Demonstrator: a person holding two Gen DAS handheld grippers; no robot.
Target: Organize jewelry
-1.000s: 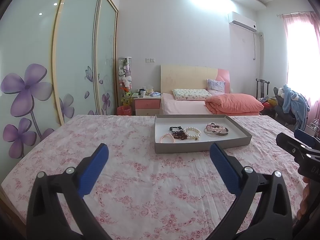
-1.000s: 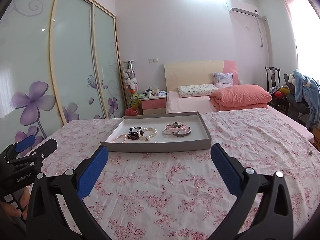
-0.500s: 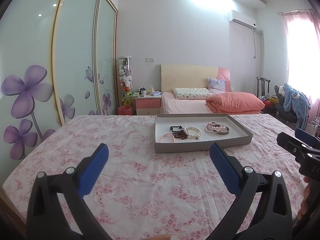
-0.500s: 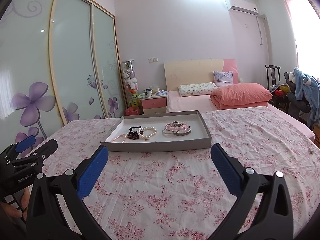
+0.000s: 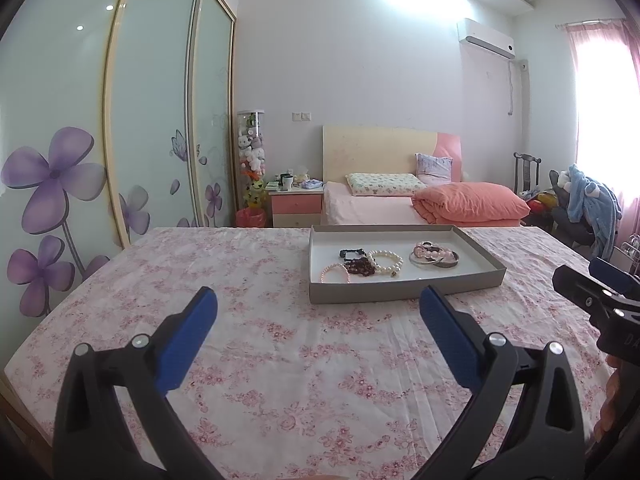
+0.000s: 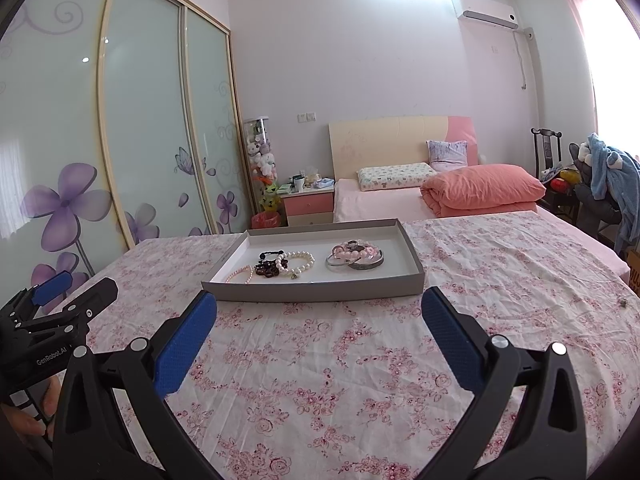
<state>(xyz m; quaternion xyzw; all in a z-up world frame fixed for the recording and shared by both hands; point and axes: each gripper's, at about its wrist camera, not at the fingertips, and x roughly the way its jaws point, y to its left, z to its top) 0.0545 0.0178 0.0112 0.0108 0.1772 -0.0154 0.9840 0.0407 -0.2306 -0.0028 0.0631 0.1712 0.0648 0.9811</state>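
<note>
Shallow grey cardboard tray with white inside (image 5: 404, 294) sitting on pink floral cotton bedspread (image 5: 280, 344), well ahead of both tools, long side facing them, so easy reach from either side. Inside tray: pink pearl bracelet (image 5: 335, 273), dark red bead bracelet (image 5: 359, 267), small black bead piece (image 5: 351, 254) and white pearl bracelet (image 5: 385, 263) touching or overlapping in a clump left of centre; pink bead bracelet (image 5: 429, 251) piled on silver metal bangles (image 5: 435, 261) right of centre. Looks half sorted: soft strung pieces in one group, rigid rings in another, gap between. Likely start or pause of sorting; nothing lifted.

Left gripper (image 5: 318, 306) spread wide, nothing between blue pads, hovering over bedspread, aimed at tray's near wall. Right gripper (image 6: 319, 312) likewise spread wide, holding nothing, squared on tray. Both held back and low, probably lining up before reaching in. Overlapped strands likely to snag and drag neighbours; bangles likely to slip on smooth pads.
</note>
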